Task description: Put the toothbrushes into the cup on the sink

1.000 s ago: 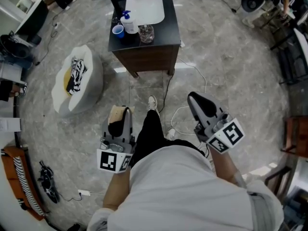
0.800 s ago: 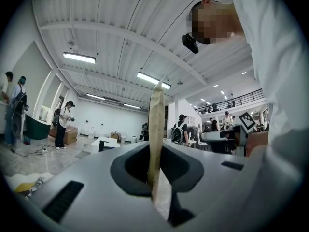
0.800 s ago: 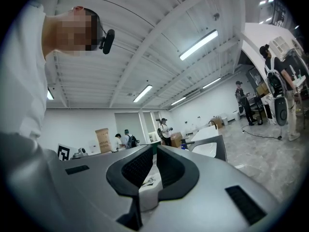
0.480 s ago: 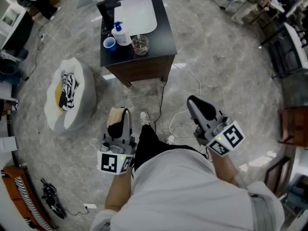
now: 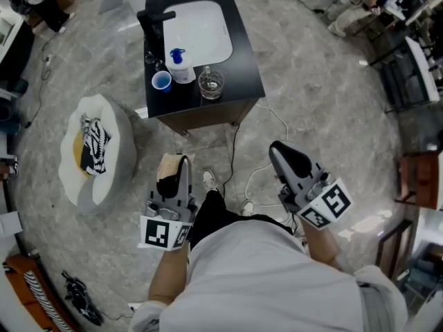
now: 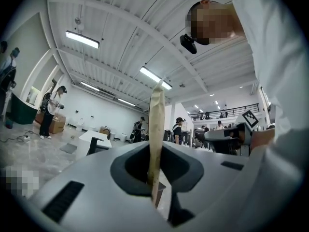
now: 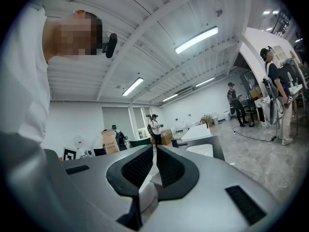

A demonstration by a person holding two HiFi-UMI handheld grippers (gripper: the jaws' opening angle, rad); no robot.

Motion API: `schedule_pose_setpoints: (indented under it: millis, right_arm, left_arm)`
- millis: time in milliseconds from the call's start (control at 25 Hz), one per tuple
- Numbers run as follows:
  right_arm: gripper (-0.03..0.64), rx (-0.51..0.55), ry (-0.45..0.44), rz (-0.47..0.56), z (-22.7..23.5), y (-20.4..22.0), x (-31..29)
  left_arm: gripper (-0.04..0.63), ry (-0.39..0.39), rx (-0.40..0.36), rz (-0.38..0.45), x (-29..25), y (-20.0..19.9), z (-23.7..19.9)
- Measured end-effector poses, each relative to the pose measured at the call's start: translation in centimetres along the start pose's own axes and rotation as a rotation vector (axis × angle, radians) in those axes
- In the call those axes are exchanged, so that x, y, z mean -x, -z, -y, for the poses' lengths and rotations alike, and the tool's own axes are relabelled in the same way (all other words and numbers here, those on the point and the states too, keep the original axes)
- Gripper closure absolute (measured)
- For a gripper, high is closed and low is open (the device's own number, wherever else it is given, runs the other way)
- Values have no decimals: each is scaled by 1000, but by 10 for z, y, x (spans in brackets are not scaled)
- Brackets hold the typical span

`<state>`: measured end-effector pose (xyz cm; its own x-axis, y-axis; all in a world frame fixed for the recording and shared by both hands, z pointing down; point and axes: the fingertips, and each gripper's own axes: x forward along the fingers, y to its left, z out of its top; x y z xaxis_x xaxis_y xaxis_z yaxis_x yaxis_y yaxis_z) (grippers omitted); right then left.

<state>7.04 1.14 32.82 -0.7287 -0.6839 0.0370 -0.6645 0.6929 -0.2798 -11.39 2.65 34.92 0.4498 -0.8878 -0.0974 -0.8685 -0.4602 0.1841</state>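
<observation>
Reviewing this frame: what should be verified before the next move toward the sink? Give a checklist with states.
1. Left gripper holds a toothbrush: cannot tell. It is closed on a tan flat piece.
2. Right gripper free: ok, jaws together, nothing between them.
3. Blue cup upright on the sink counter: ok.
4. Cup within reach: not ok, the counter is well ahead.
5. Toothbrushes located: cannot tell. The glass jar contents are unclear.
6. Path clear: not ok, cables cross the floor.

Black sink counter, blue cup, pump bottle, clear glass along its front edge
</observation>
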Motion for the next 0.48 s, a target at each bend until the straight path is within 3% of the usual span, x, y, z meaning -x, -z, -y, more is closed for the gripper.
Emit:
schedule_pose_setpoints:
  millis: [480]
  right_arm:
    - [566,13,102,-42,-2,-4,-64]
  left_arm:
    - [561,58,100,-15,-36,8,-78]
